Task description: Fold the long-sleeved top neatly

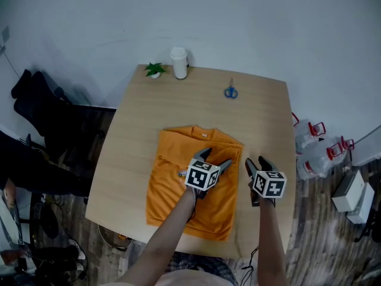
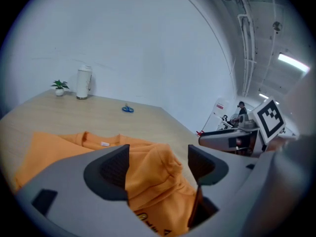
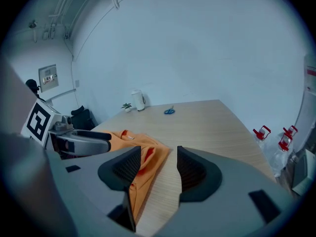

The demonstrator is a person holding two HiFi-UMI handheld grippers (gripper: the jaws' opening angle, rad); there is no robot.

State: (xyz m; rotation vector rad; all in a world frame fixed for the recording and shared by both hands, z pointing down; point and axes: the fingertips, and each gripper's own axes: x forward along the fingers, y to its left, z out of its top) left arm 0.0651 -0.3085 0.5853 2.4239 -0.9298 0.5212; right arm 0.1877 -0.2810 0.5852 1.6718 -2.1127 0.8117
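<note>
My left gripper (image 1: 215, 159) stands wide, with the orange top's (image 1: 169, 186) raised fold loose between its jaws. My right gripper (image 1: 256, 162) is half open and empty. The top lies by the desk's (image 1: 137, 118) near edge. The side fold seems laid, so next I pinch the hem.

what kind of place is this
Probably an office or lab workroom: a plain wooden table with blue scissors and a small potted plant, water jugs on the floor, a black chair alongside.
</note>
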